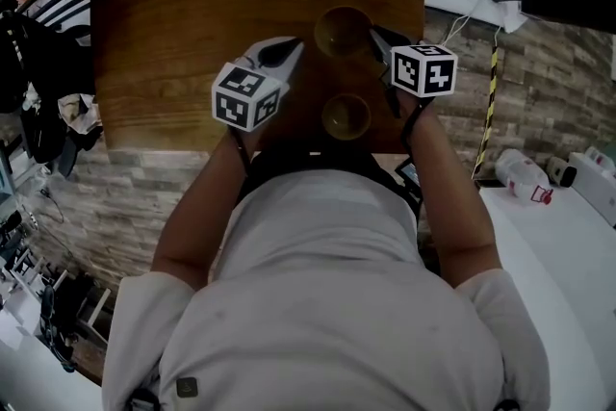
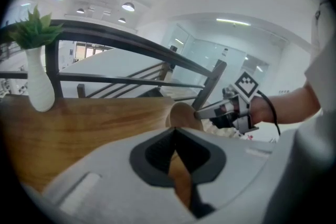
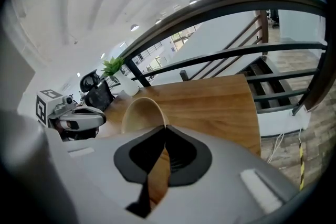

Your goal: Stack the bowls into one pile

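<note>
Nothing is stacked yet. The left gripper and right gripper are both clamped on one bowl. Each pinches its rim from an opposite side, so it sits straight ahead of both pairs of jaws, between the tips. It looks held just off the table, though I can't be sure. The second bowl lies behind the tips, between the gripper bodies, empty. What's left is carrying the held bowl back over it and nesting it inside.

Left gripper, right gripper: seemingly closed
</note>
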Action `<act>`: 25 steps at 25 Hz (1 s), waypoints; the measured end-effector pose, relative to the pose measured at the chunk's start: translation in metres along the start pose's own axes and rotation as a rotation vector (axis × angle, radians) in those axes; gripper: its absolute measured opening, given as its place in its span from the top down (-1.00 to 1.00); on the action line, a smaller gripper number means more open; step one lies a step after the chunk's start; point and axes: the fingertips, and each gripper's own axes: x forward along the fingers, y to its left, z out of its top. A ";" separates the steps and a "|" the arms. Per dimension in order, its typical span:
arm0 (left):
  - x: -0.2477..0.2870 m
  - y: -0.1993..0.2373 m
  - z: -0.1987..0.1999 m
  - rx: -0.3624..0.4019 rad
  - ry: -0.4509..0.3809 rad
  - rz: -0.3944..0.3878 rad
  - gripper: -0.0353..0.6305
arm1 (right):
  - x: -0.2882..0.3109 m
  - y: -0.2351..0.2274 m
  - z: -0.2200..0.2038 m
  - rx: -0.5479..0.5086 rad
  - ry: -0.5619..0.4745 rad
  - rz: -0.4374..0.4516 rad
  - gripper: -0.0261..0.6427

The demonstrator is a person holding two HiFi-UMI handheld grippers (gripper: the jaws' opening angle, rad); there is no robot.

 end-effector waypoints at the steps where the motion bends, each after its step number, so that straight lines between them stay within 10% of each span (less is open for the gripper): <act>1: -0.003 -0.003 0.002 0.008 -0.005 -0.001 0.88 | -0.005 0.003 0.001 -0.001 -0.008 -0.001 0.87; 25: -0.126 -0.069 0.053 0.227 -0.115 -0.115 0.88 | -0.138 0.119 0.011 0.006 -0.284 -0.119 0.87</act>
